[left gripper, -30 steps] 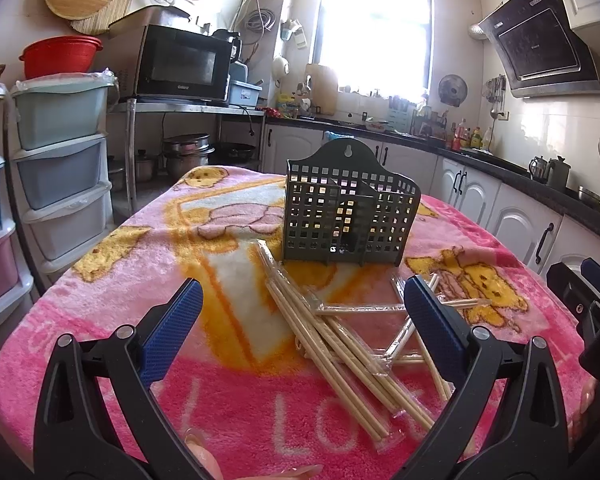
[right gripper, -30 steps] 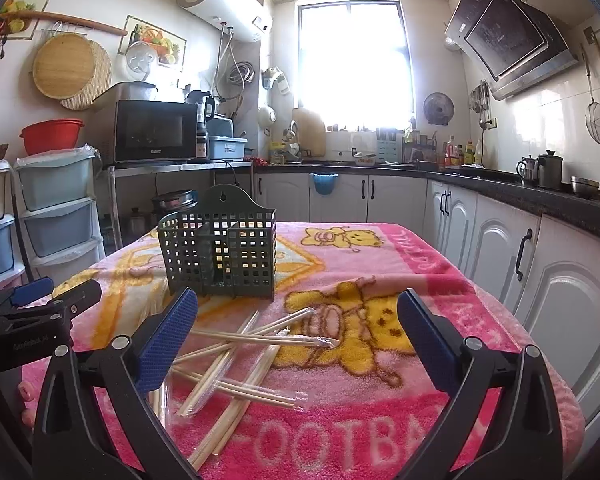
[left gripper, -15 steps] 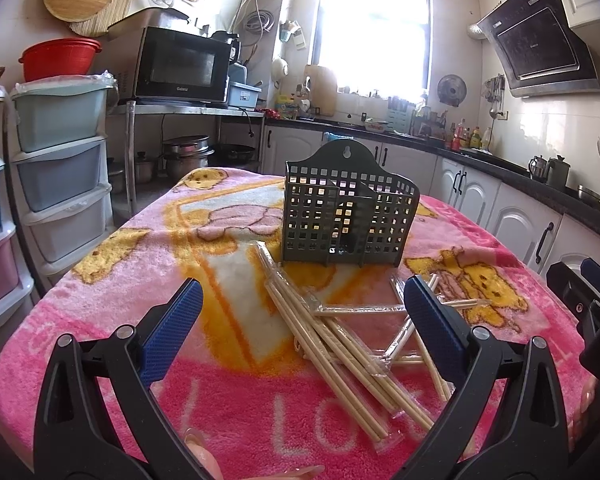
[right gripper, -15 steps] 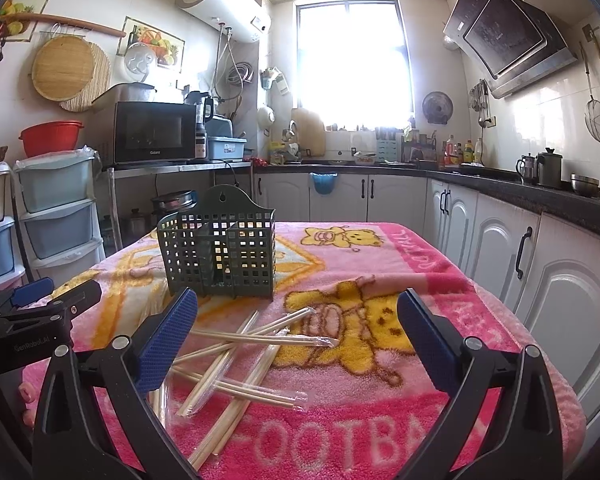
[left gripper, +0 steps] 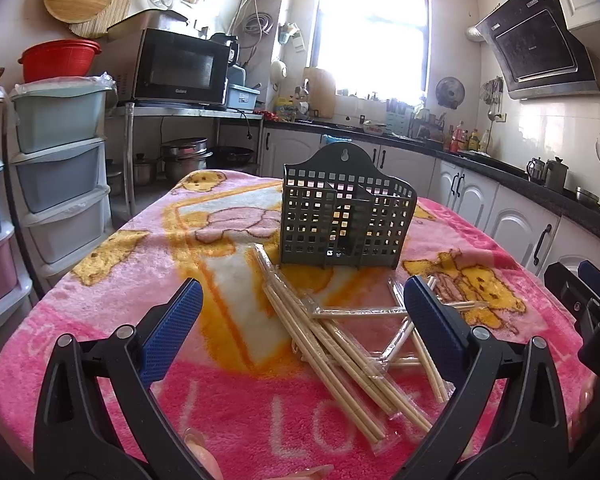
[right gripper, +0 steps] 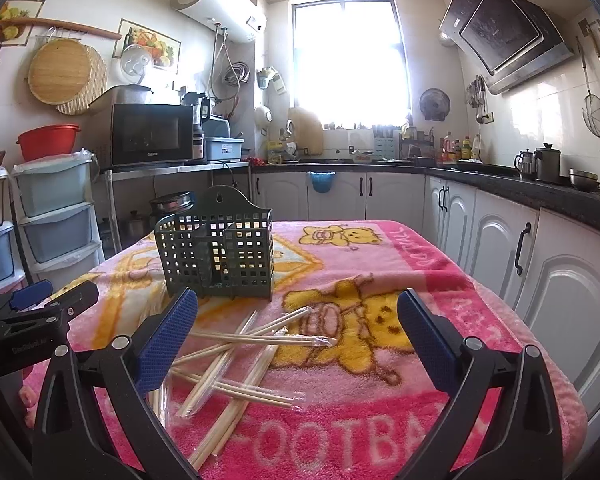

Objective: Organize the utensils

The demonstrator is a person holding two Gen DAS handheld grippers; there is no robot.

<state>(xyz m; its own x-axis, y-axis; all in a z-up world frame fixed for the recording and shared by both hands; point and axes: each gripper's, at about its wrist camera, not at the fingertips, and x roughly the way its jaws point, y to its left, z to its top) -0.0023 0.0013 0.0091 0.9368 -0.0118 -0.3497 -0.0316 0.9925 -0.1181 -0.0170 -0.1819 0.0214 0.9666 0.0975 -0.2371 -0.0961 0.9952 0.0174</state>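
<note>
Left wrist view: the left gripper (left gripper: 298,322) is gaping wide and empty over the blanket (left gripper: 112,304), lettered "LO"; chopsticks (left gripper: 340,352) are lying between its fingers, the holder (left gripper: 342,222) ahead.

Right wrist view: the right gripper (right gripper: 298,324) is likewise spread wide, holding nothing, above "FOOTBA". Nothing has shifted since earlier.
</note>
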